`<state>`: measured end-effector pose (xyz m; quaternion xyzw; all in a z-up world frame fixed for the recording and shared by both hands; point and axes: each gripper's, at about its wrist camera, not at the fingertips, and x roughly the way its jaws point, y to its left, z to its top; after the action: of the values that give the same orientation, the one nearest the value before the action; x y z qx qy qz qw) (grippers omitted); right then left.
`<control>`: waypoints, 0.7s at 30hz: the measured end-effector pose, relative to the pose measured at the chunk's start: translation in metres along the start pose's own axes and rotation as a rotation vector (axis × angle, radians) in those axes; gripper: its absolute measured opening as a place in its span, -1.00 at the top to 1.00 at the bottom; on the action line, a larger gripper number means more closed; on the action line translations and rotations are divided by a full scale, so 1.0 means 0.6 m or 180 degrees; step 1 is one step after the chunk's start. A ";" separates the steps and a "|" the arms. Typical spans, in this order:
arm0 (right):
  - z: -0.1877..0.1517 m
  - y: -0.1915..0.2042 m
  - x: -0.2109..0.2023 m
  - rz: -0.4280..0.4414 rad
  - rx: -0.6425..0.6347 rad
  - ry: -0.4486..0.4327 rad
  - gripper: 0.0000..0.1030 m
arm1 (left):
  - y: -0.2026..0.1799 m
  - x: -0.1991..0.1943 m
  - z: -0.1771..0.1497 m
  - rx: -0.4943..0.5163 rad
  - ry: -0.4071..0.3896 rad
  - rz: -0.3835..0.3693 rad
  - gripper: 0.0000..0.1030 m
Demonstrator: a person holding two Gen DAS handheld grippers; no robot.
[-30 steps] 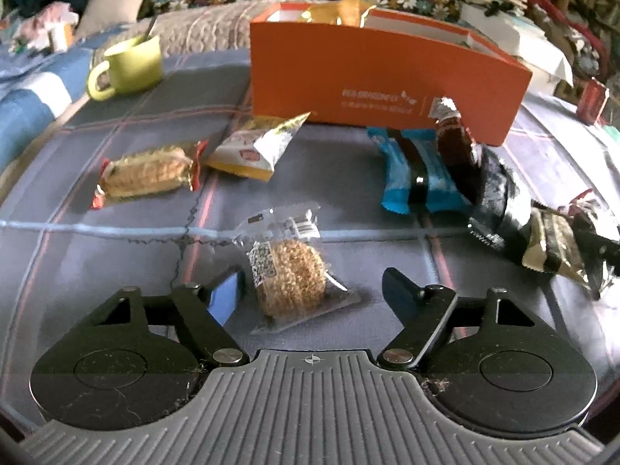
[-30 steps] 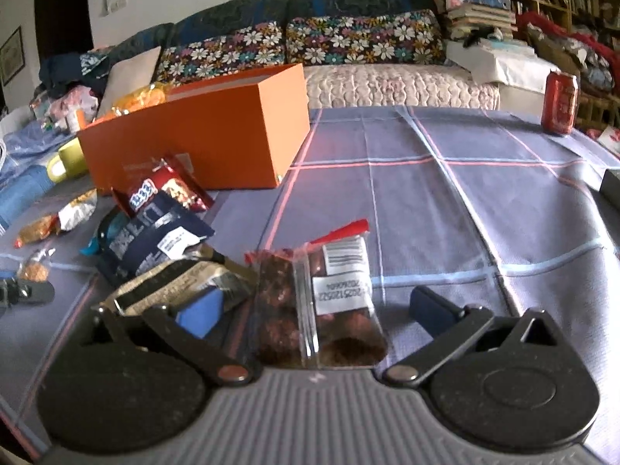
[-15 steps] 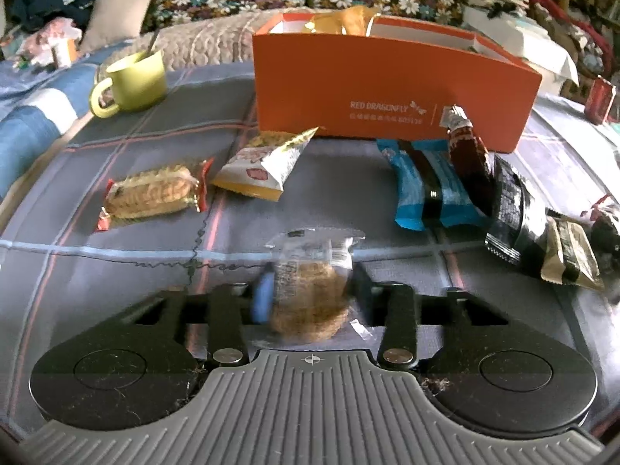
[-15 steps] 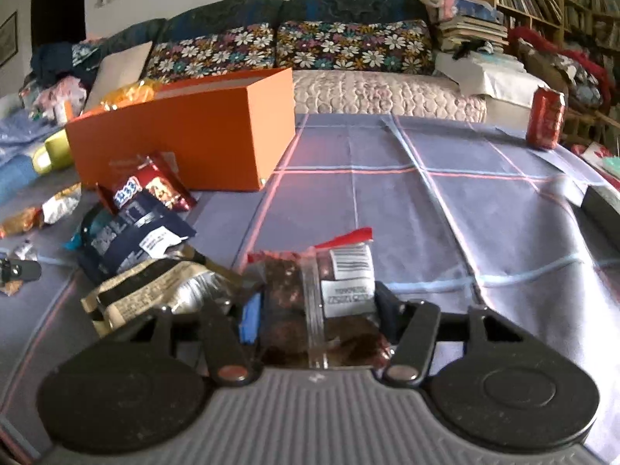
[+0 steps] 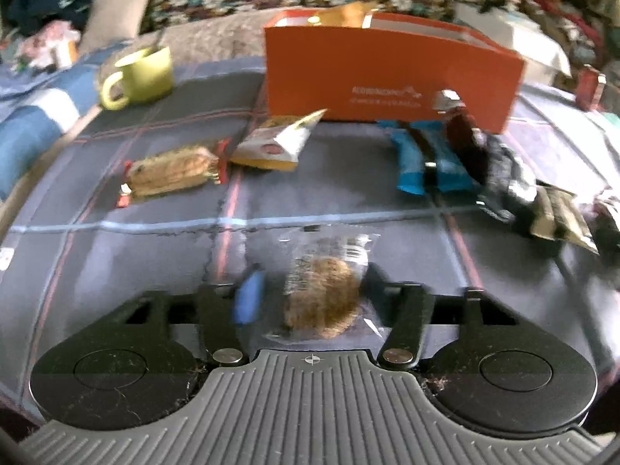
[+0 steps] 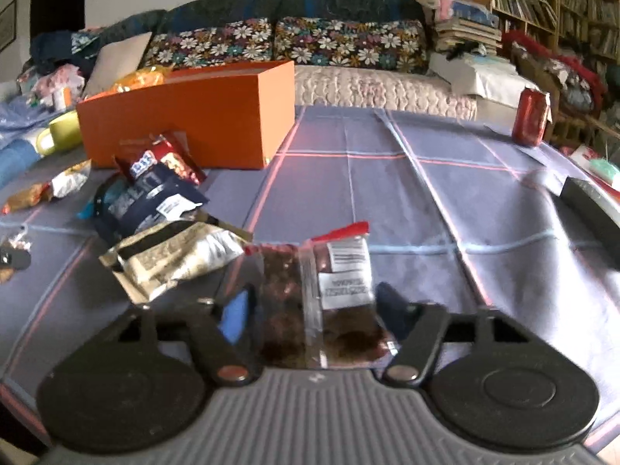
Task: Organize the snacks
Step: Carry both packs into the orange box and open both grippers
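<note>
Gripping 2 snacks marks the pickup step: the left gripper (image 5: 310, 294) is clamped on a clear-wrapped round brown cracker (image 5: 321, 298), while the right gripper's (image 6: 314, 310) jaws are closing around a clear packet of dark dried fruit (image 6: 321, 302) (both low over the tablecloth). Next, probably, a lift toward the open orange cardboard box (image 5: 387, 73).

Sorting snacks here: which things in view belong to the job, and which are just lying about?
Job:
- round brown snack pack in left claw
- dark snack pack, right claw closing on it
- orange box
- blue packet
- wafer pack
- silver pouch

Lying about:
- yellow-green mug
- red can
- sofa
</note>
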<state>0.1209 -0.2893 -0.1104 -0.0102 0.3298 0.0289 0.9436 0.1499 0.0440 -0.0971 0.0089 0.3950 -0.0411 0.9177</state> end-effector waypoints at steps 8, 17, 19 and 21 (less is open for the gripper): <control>0.096 -0.027 -0.036 0.0302 0.0299 -0.0377 -0.11 | 0.034 -0.024 0.081 -0.0220 -0.0118 -0.0296 1.00; 0.303 0.048 0.073 0.0582 -0.0183 -0.0763 -0.11 | -0.009 0.016 0.293 -0.0085 -0.0627 -0.0509 1.00; 0.337 0.067 0.114 0.0643 -0.0272 -0.0775 -0.11 | -0.029 0.039 0.332 -0.0002 -0.0699 -0.0516 1.00; 0.362 0.082 0.152 0.0686 -0.0361 -0.0764 -0.11 | -0.049 0.069 0.367 0.0088 -0.0751 -0.0521 1.00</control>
<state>0.3245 -0.2274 0.0028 -0.0245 0.2117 0.1496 0.9655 0.3353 0.0013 0.0251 -0.0156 0.2831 -0.1220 0.9512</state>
